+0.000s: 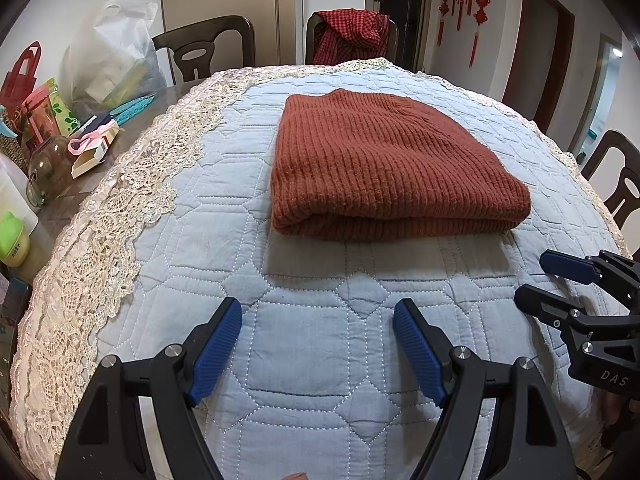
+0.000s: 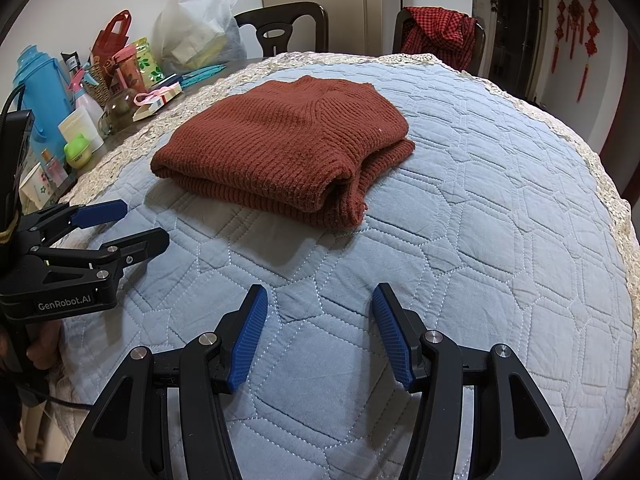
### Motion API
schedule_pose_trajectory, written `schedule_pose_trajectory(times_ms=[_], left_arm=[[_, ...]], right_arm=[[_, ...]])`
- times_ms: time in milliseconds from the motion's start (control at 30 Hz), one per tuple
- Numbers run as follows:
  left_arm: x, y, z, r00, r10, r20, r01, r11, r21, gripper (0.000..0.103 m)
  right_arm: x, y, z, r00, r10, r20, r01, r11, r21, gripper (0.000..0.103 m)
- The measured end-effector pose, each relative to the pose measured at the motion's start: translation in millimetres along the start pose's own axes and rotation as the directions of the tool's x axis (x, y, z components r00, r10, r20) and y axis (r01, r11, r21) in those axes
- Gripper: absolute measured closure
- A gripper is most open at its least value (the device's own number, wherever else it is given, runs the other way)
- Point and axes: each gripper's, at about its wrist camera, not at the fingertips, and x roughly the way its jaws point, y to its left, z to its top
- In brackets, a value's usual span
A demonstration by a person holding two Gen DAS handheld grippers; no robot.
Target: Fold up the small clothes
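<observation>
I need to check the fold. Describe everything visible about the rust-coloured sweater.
The sweater is a rust-brown, chunky ribbed knit, folded into a thick, roughly rectangular bundle of several layers. Its rounded fold faces the cameras; in the right wrist view the right end shows stacked layers, with one flap drooping slightly. A curved seam, seemingly near the neckline, shows on top. It lies flat on the blue quilted cover, toward the far middle. Nothing else touches it; both grippers hang short of it with open, empty jaws.

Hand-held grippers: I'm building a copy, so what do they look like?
Both are black, angular frames with silver pivot bolts and ribbed blue pads. The left hand-held gripper reads "GenRobot.AI" and trails a black cable; the right hand-held gripper shows "DAS".
</observation>
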Motion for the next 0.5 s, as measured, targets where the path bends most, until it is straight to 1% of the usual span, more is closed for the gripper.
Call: schedule_pose_trajectory(times_ms=[500], left_arm=[[0.3,0.5,0.6,1.000,-0.001,0.000,0.001,1.000,0.000,0.023]], right_arm=[[0.0,0.4,0.1,1.000,0.001,0.000,-0.001,1.000,0.000,0.047]])
